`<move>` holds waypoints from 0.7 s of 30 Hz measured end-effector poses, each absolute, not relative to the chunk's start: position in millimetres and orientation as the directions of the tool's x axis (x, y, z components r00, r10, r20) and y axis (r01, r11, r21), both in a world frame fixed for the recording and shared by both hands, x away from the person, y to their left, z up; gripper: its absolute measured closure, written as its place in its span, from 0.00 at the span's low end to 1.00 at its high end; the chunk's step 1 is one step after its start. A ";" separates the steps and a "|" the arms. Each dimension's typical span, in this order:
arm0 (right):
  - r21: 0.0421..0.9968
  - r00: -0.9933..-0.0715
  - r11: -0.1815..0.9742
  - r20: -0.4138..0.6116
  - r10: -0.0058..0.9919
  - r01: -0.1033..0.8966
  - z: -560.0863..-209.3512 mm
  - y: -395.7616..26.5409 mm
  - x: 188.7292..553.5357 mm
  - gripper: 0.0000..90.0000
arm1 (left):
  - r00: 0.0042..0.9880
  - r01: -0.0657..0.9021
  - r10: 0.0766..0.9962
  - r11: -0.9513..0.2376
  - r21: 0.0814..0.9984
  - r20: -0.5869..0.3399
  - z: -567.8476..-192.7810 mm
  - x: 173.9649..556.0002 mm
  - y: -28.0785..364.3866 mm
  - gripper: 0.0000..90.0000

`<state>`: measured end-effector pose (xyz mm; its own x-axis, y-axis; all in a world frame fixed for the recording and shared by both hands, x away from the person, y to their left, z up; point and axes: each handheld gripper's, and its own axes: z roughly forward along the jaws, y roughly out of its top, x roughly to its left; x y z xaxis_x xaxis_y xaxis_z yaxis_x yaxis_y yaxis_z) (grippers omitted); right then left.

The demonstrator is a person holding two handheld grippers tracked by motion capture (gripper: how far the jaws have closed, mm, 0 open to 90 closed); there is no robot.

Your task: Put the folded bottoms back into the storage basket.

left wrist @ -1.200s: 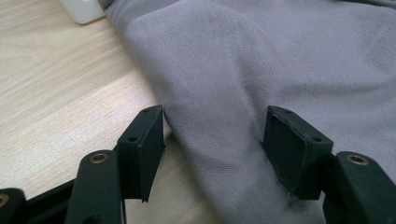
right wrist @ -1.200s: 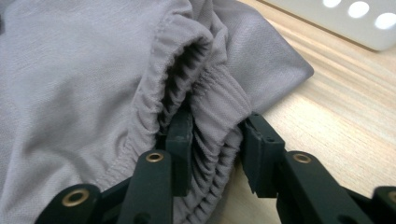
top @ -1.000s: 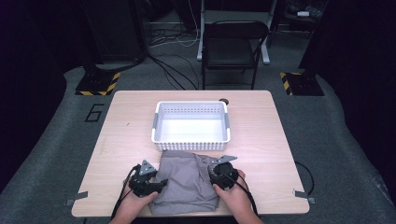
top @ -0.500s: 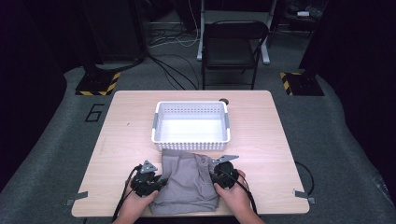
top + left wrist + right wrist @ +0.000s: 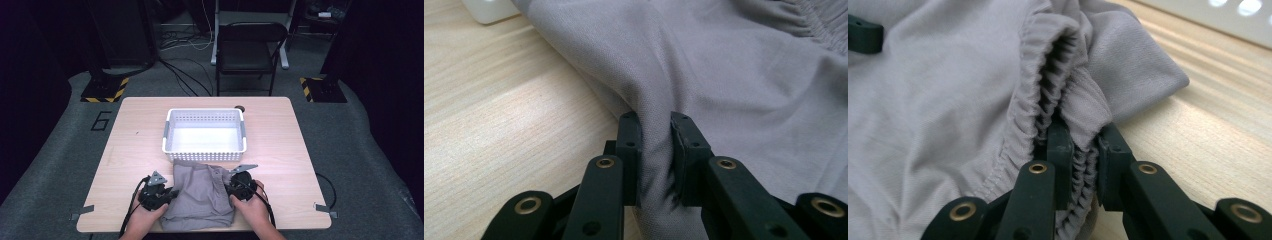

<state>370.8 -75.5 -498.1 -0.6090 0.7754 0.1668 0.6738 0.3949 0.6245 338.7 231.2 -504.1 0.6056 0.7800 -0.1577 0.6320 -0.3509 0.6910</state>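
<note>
Landmark: the white basket (image 5: 205, 132) is taken as the reference; it stands upright near the middle of the wooden table (image 5: 280, 130), its perforated walls seen from above and its inside bare.

Grey garment (image 5: 202, 192): a crumpled piece of grey cloth is laid flat on the table on the near side of the basket, its far edge just beside the basket's near wall. A gathered elastic band is seen along its right side in the right gripper view (image 5: 1048, 70).

Left gripper (image 5: 170, 193): it is held at the garment's left edge, nearer the person than the basket and to its left. In the left gripper view (image 5: 656, 155) a ridge of the cloth (image 5: 724, 75) is pinched between the 2 black jaws, which are closed on it.

Right gripper (image 5: 231, 187): it is held at the garment's right edge, on the near side of the basket's right corner. In the right gripper view (image 5: 1083, 165) the 2 jaws are clamped on the ruffled elastic band.

Left hand (image 5: 142, 220): wrapped around the left gripper's body, entering from the near table edge.

Right hand (image 5: 255, 207): wrapped around the right gripper's body.

Basket in gripper views: a white corner (image 5: 486, 10) is seen beyond the cloth; a perforated wall (image 5: 1228, 15) is seen beyond the bare wood.

Chair (image 5: 247, 50): a dark folding chair is placed on the floor beyond the basket, past the table's far edge.
</note>
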 end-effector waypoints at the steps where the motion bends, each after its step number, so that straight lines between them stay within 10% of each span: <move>1: 0.625 -0.609 0.395 0.167 0.775 0.674 -498.1 -75.5 370.8 0.88 | 0.602 0.637 0.781 -0.344 0.690 -0.166 -502.7 337.8 231.1 0.85; 21: 0.683 -0.619 0.344 0.202 0.759 0.644 -466.9 -88.2 359.1 0.88 | 0.612 0.620 0.762 -0.296 0.727 -0.212 -477.1 328.5 235.4 0.85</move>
